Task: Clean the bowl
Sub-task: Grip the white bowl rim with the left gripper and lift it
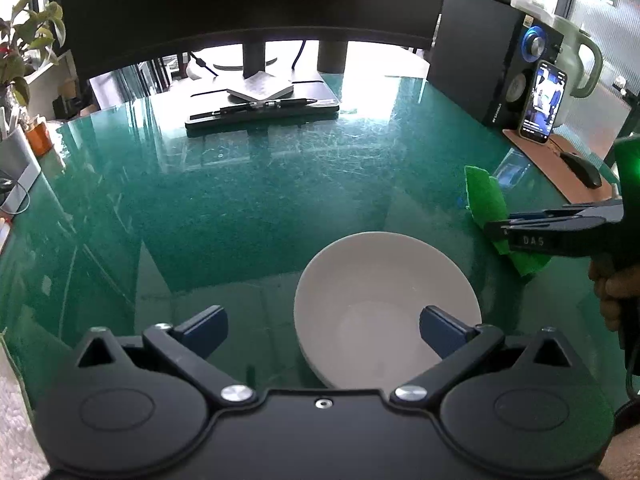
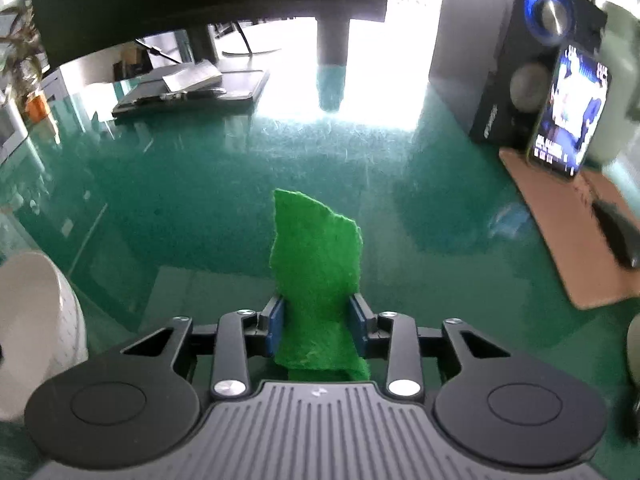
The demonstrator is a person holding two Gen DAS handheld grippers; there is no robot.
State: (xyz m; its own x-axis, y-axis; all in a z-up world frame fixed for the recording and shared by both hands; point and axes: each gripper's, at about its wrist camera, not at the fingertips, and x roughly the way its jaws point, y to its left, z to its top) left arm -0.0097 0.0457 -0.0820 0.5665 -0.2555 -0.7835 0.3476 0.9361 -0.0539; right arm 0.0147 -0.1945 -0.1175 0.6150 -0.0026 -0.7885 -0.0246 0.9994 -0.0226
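Note:
A white bowl (image 1: pixel 386 304) sits on the green glass table, low and right of centre in the left wrist view; it also shows at the left edge of the right wrist view (image 2: pixel 38 328). My left gripper (image 1: pixel 323 330) is open, its right finger over the bowl's inside and its left finger outside the rim. My right gripper (image 2: pixel 318 326) is shut on a green scouring cloth (image 2: pixel 318 264), which stands up between the pads. In the left wrist view that gripper (image 1: pixel 496 229) holds the cloth (image 1: pixel 486 200) just right of the bowl, apart from it.
A monitor (image 1: pixel 256 4) on a stand and a dark tray with a pen (image 1: pixel 264 110) are at the back. A speaker (image 1: pixel 496 64), a phone (image 1: pixel 544 102), a kettle (image 1: pixel 580 64), and a mouse (image 1: pixel 582 168) on a brown mat stand at right. Plants (image 1: pixel 24 52) at left.

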